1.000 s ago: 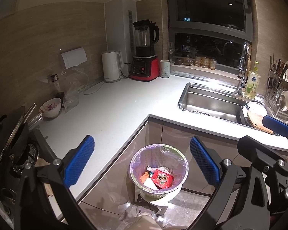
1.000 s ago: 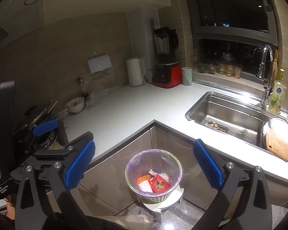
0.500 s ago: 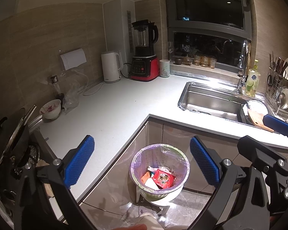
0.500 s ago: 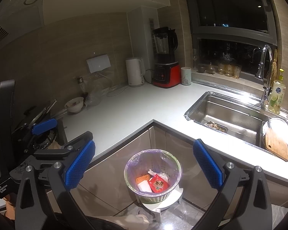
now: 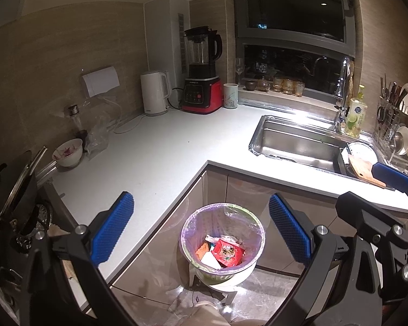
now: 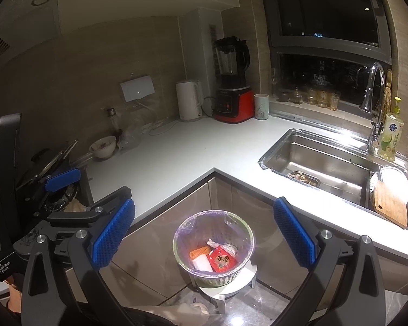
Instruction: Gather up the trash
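Note:
A round trash bin (image 5: pixel 222 240) (image 6: pixel 213 247) lined with a purple bag stands on a white stool on the floor, in the corner of the L-shaped counter. Inside lie a red packet (image 5: pixel 228 252) (image 6: pixel 222 258), an orange piece and white scraps. My left gripper (image 5: pixel 201 233) hangs open above the bin, nothing between its blue pads. My right gripper (image 6: pixel 204 236) is also open and empty over the bin. The right gripper's blue pad (image 5: pixel 391 177) shows at the right edge of the left wrist view, and the left gripper's pad (image 6: pixel 63 179) at the left of the right wrist view.
White countertop (image 5: pixel 160 146) carries a kettle (image 5: pixel 154 92), a red blender (image 5: pixel 202 81), a cup and a small bowl (image 5: pixel 68 152). A steel sink (image 5: pixel 299 144) with a tap, a soap bottle and a cutting board (image 6: pixel 391 203) sits on the right. A stove with a pan lies far left.
Both views have shifted only slightly; the grippers stay open over the bin and the trash in it has not moved.

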The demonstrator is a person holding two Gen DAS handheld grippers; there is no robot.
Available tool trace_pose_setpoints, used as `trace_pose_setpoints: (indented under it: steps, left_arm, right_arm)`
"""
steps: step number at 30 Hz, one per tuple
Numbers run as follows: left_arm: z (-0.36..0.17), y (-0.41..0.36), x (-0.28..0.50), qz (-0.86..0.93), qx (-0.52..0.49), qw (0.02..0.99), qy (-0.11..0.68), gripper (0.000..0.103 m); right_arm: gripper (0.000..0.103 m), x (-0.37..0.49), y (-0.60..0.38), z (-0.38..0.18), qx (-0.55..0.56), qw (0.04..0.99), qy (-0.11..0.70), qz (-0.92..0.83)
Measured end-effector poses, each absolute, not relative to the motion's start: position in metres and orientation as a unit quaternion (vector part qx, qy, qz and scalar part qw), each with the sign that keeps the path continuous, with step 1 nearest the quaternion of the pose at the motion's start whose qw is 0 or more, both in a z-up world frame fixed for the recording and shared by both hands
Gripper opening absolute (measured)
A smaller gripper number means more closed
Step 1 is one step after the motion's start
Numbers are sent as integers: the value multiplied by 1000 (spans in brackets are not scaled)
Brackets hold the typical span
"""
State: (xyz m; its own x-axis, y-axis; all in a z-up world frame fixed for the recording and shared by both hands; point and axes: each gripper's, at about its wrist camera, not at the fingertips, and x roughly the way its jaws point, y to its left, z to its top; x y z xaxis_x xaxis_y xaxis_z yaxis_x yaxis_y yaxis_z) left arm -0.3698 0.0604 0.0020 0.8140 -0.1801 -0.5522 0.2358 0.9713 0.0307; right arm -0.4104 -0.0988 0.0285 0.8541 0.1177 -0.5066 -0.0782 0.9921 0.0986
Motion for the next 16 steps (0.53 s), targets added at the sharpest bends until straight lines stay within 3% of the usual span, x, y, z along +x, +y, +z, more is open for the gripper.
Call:
trace_pose_setpoints:
  steps: [16]
  left_arm:
    - [-3,58,-354,-100,48,950,292,95]
  right_arm:
    - [101,-398,-106,24,43,959,276,48]
